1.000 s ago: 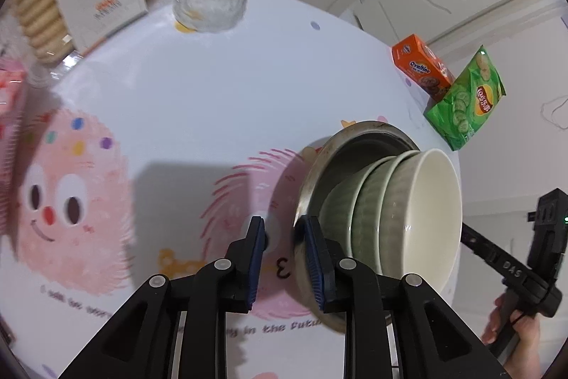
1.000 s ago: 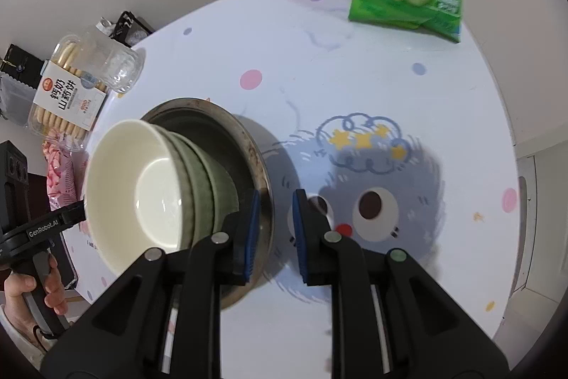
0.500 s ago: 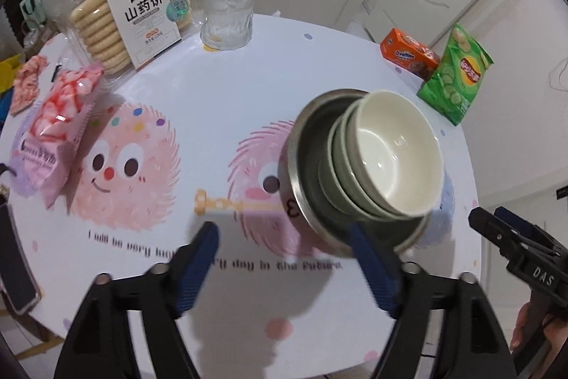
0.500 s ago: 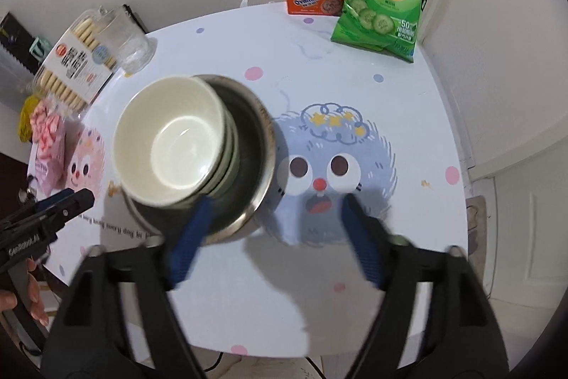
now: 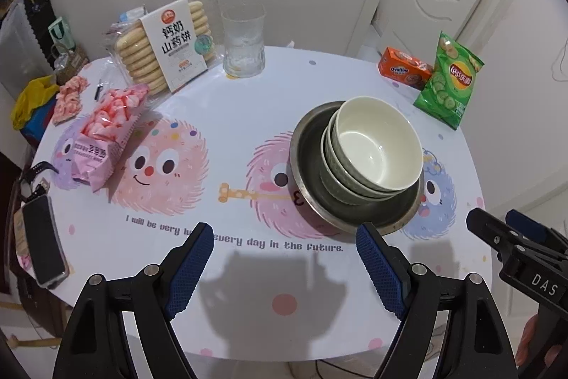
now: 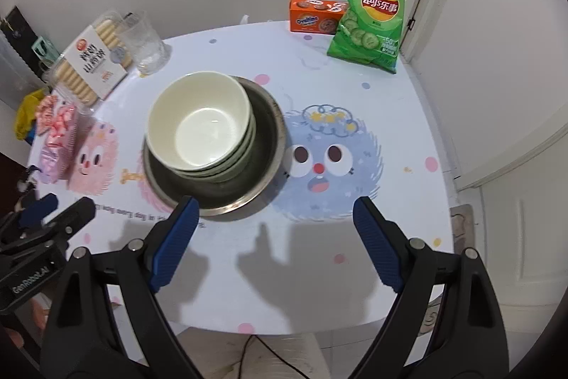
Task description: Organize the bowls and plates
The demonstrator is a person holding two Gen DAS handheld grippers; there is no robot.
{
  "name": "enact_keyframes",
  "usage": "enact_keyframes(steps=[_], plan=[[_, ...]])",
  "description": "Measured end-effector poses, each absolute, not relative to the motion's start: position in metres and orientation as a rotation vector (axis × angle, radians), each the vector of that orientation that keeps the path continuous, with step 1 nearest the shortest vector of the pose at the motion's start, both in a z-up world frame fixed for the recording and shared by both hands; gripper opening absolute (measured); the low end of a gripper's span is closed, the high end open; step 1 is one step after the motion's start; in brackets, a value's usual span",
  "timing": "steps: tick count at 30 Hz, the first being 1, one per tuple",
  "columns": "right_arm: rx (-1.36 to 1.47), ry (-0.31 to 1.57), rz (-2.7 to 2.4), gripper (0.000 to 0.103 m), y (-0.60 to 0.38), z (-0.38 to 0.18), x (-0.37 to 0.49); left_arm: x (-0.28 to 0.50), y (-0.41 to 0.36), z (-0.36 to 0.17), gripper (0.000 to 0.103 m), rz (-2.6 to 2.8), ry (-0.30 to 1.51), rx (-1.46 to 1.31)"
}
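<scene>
Whereas a second ago both tools were nearly shut at the rim of the metal plate (image 5: 358,219), one on each side, the left hand-held gripper (image 5: 284,267) and the right hand-held gripper (image 6: 275,240) now stand wide open, empty, and drawn back above the near edge of the table (image 5: 248,95); the plate, then tilted up on edge in both views, now lies flat on the table, right of centre, over the pink and blue cartoon figures; the stack of bowls (image 5: 372,155) sits inside it, mouths upward, leaning slightly toward the plate's far-right rim rather than centred. Judgement: the release indicates the stacked set has been set down, and this placement looks complete; no loose plates or bowls are visible elsewhere on the table. Orientation: plate and bowls are round, so no long axis lies across the table; the stack's axis is near vertical, openings facing up. Biscuit tray (image 5: 167,48), glass (image 5: 244,41) and crisp packet (image 5: 449,80) stand well apart from it.
</scene>
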State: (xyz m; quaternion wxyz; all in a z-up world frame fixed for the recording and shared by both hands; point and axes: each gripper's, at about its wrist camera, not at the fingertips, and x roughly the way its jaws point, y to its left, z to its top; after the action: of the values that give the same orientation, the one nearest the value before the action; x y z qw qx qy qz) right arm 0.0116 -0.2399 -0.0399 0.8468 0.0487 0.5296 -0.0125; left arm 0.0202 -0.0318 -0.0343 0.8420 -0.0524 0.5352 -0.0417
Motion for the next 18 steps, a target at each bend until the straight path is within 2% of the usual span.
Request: enact_keyframes(steps=[3,6,8,12,13,14,15,18], plan=[[0.083,1.117,-0.064,0.089,-0.237,-0.038,0.008,0.018,-0.033,-0.033,0.085,-0.073,1.137,-0.104],[0.074,1.124,-0.063,0.089,-0.233,-0.038,0.007,0.014,-0.033,-0.029,0.091,-0.084,1.12,-0.113],[0.09,1.111,-0.047,0.089,-0.234,-0.036,0.005,0.013,-0.035,-0.028,0.103,-0.075,1.119,-0.099],[0.085,1.1,-0.035,0.09,-0.231,-0.033,0.003,0.011,-0.037,-0.025,0.103,-0.093,1.108,-0.1],[0.088,1.095,-0.03,0.092,-0.231,-0.033,0.002,0.011,-0.037,-0.024,0.103,-0.093,1.103,-0.096],[0.089,1.093,-0.029,0.101,-0.231,-0.033,0.002,0.01,-0.038,-0.023,0.103,-0.092,1.099,-0.091],[0.092,1.091,-0.028,0.103,-0.231,-0.033,0.002,0.01,-0.038,-0.023,0.103,-0.092,1.097,-0.087],[0.093,1.074,-0.01,0.103,-0.231,-0.03,0.002,0.012,-0.037,-0.024,0.103,-0.101,1.108,-0.092]])
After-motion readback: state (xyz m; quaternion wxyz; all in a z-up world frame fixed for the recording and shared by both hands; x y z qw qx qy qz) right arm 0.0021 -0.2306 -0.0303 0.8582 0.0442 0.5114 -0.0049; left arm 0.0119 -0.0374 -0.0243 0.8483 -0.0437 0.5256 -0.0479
